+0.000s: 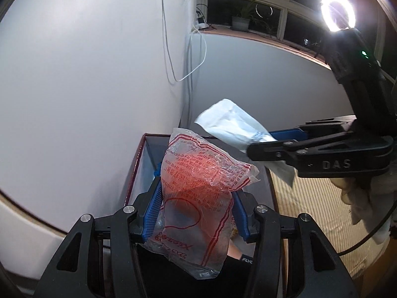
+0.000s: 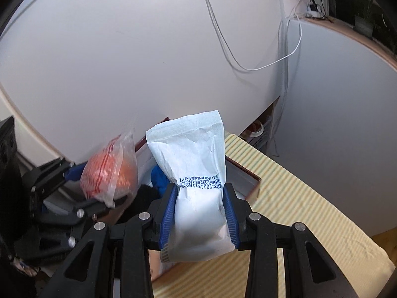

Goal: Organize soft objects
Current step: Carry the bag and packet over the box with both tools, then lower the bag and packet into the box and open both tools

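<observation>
left gripper (image 1: 196, 198) pinching clear red-printed bag (image 1: 198, 193) mid-body, above open box (image 1: 141, 164). right gripper (image 2: 199, 206) clamping white paper pouch (image 2: 196, 173) at waist. both light, crushable; film likely slippery, so grip the bulk.

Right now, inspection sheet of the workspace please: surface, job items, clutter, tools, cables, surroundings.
Surface: striped yellow cloth covers the tabletop; its far end is bare.
Job's things: clear plastic bag with red print and white paper packet with blue stamp, both held up over the open dark-red box; blue and black soft items lie inside it.
Clutter: pale crumpled cloth at the table's right edge.
Grippers: left tool shut on the plastic bag; right tool shut on the paper packet.
Cables: white cords hang down the wall corner; a black cable trails from the right tool.
Surroundings: white wall, dark window with potted plant, lit ring light.
</observation>
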`<action>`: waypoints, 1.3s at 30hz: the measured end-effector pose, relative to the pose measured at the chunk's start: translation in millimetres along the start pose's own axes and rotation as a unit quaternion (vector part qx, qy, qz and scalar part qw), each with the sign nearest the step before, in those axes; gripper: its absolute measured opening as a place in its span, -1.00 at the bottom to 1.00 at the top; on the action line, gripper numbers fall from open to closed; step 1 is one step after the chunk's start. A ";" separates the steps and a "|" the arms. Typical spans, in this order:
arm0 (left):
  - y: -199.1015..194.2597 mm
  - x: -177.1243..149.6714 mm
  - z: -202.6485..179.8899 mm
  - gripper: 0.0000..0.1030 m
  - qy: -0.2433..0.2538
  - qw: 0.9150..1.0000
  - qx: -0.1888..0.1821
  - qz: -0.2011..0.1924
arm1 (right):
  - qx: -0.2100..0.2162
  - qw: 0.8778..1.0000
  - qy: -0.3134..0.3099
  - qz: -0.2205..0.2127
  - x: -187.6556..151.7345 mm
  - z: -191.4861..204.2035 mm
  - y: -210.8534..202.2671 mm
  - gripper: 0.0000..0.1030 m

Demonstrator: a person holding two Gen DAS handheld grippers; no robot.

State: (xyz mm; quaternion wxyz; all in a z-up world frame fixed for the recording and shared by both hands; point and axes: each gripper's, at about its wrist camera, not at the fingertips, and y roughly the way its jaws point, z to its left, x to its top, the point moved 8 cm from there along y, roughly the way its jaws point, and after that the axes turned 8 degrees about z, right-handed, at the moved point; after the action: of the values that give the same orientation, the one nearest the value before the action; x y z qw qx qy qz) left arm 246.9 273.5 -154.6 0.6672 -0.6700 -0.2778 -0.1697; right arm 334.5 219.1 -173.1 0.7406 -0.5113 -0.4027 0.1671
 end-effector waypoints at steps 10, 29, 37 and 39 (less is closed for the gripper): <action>9.8 6.3 1.6 0.39 -0.005 1.000 -0.005 0.009 | 0.014 1.000 0.025 -0.001 7.2 -3.6 17.8 0.01; -2.2 -5.0 2.6 0.39 -0.020 1.000 0.005 0.002 | 0.005 1.000 0.029 -0.003 -13.4 -6.1 -2.6 0.07; -18.9 -20.3 -4.5 0.39 -0.018 1.000 0.017 -0.004 | -0.002 0.999 0.031 -0.019 -34.5 -4.2 -30.0 0.07; -27.0 -25.2 -7.0 0.39 -0.020 1.000 0.020 -0.009 | -0.005 0.999 0.031 -0.023 -40.9 -2.8 -37.4 0.07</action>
State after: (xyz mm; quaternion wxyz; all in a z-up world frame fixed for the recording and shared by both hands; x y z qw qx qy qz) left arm 211.9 261.7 -147.7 0.6732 -0.6574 -0.3004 -0.1562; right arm 305.2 174.7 -157.5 0.7537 -0.5107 -0.3921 0.1318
